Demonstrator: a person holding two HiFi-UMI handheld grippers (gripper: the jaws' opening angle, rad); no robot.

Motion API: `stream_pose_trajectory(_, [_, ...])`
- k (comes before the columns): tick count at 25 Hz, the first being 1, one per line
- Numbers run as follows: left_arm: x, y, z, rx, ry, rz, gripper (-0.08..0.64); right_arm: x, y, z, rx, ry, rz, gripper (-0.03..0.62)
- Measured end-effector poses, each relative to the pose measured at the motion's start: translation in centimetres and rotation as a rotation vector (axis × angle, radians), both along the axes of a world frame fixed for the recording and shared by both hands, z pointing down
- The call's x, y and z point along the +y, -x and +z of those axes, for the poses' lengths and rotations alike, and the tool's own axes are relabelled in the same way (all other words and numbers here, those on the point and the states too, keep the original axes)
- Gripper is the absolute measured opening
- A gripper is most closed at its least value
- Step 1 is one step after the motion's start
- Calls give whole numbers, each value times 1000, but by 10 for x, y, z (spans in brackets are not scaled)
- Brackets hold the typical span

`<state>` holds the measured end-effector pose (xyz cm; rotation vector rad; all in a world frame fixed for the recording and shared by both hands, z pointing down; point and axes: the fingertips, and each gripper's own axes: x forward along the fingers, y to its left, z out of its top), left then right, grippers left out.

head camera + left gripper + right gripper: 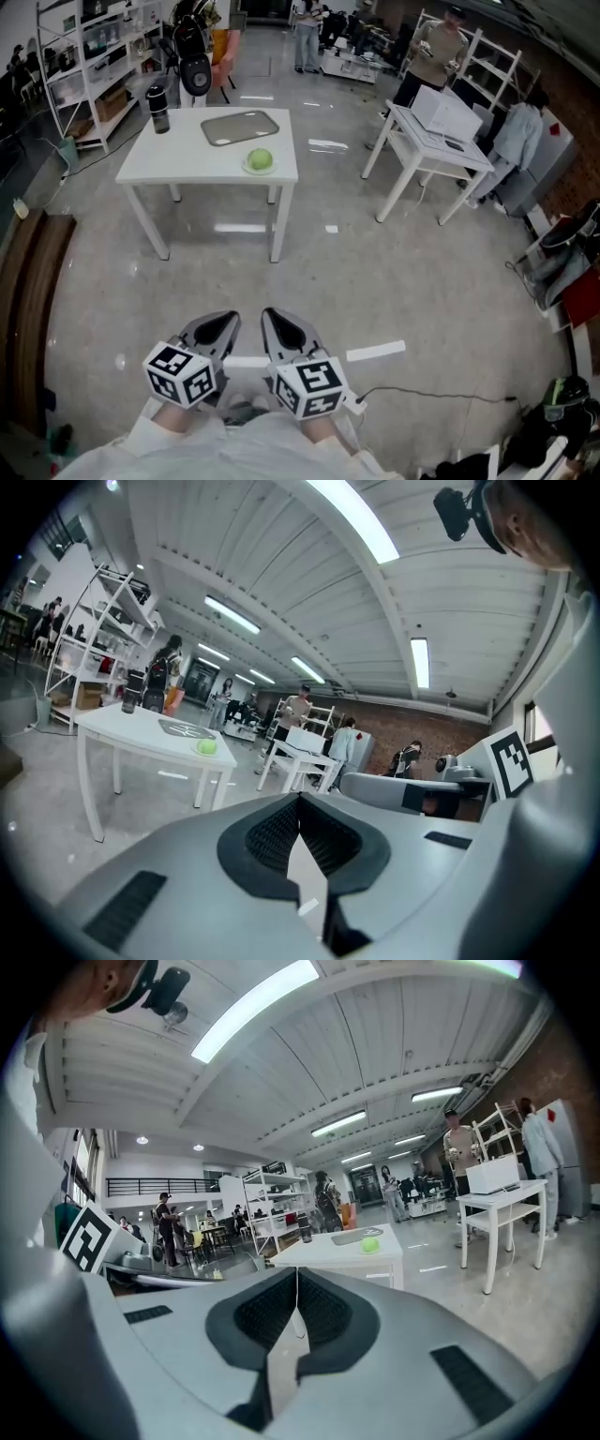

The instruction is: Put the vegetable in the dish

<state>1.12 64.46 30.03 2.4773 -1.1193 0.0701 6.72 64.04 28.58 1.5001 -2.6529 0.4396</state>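
A round green vegetable (260,158) rests on a small pale dish (249,168) near the front right corner of a white table (173,161), far ahead of me. It also shows as a green ball (207,746) in the left gripper view and as the same vegetable (371,1244) in the right gripper view. My left gripper (219,325) and right gripper (277,328) are held close to my body, side by side above the floor, well short of the table. Both are shut with nothing between the jaws.
A grey tray (240,127) and a dark bottle (158,108) stand on the same table. A second white table (433,141) with a box is at the right, people beyond it. Shelving (89,66) lines the left. White tape strips (375,352) mark the floor.
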Motion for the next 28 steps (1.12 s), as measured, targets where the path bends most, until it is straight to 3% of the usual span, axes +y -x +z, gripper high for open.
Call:
stream_pose_trajectory(16, [-5, -22, 32, 28, 76, -32, 8, -5, -19, 38, -23, 91, -39, 14])
stream_pose_trajectory(28, [-128, -14, 23, 54, 44, -4, 8, -126, -5, 29, 4, 52, -30, 14])
